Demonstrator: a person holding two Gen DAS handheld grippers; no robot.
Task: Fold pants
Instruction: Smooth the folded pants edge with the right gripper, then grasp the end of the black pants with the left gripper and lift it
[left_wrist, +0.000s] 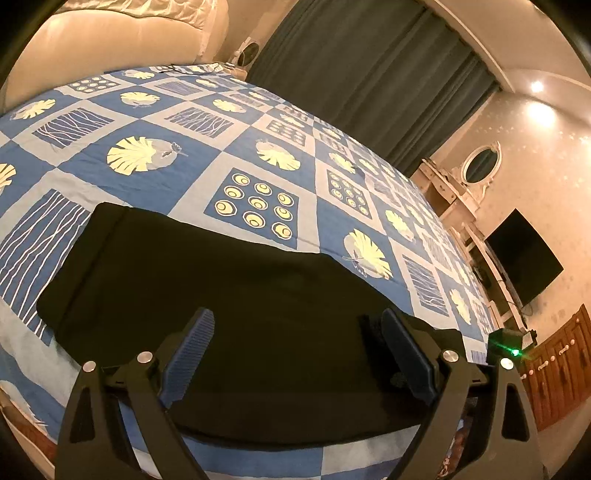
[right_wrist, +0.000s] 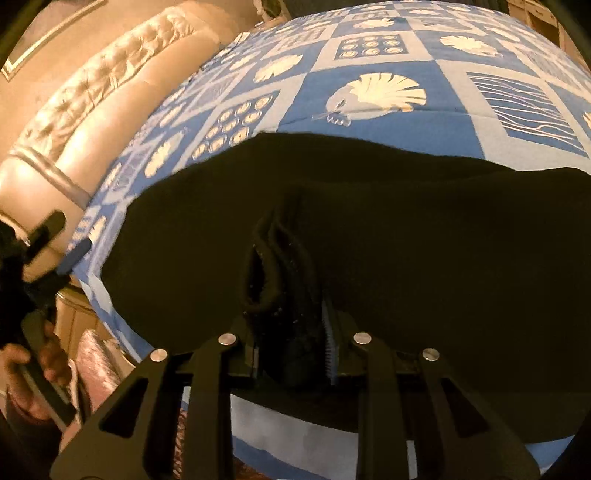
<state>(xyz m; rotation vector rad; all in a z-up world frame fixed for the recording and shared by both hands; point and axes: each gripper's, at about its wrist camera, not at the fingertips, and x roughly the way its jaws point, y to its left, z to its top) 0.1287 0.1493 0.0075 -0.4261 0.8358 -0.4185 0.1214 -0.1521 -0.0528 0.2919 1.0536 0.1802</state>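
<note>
The black pants lie spread on the blue patterned bedspread, straight ahead of both claws. The right gripper pinches a bunched fold of them; the left gripper, spread wide above the cloth, holds nothing.

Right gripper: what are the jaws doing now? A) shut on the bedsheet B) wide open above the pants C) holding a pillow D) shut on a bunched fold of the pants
D: the right gripper has its jaws closed on a bunched fold of the black pants.
</note>
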